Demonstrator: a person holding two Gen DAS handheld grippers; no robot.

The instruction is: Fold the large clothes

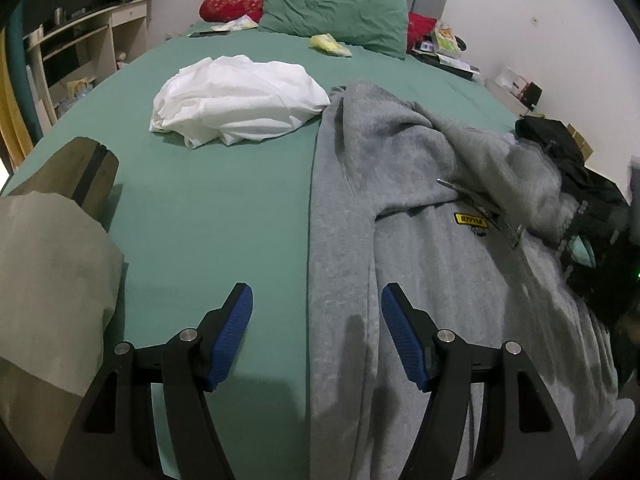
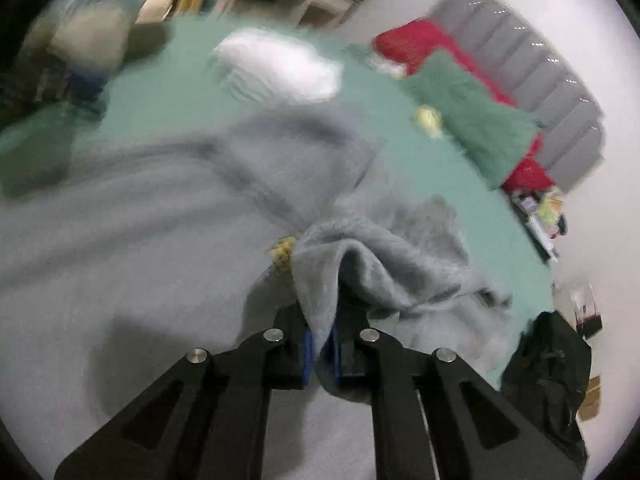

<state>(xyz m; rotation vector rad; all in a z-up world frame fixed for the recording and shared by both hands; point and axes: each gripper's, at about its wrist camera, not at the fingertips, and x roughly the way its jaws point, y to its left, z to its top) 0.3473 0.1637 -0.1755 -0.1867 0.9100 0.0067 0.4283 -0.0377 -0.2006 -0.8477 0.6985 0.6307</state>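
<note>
Covering most of both views, the wide bed with its green fitted sheet carries the task's garment: a large grey fleece sweatshirt with a small yellow chest patch, spread along the bed's right half, its upper part rumpled toward the far right. Beyond it, near the bed's middle, lies a crumpled white cloth, and a green pillow rests at the headboard; a black bag sits at the right edge. The left tongs hover released above the sweatshirt's straight left edge, nothing between their blue pads. The right tongs are clenched on a bunched fold of the sweatshirt, likely a sleeve or shoulder, the view smeared by motion. The step in hand looks like drawing that side inward for the first fold; next, the fold should be carried across and laid flat before letting go.
</note>
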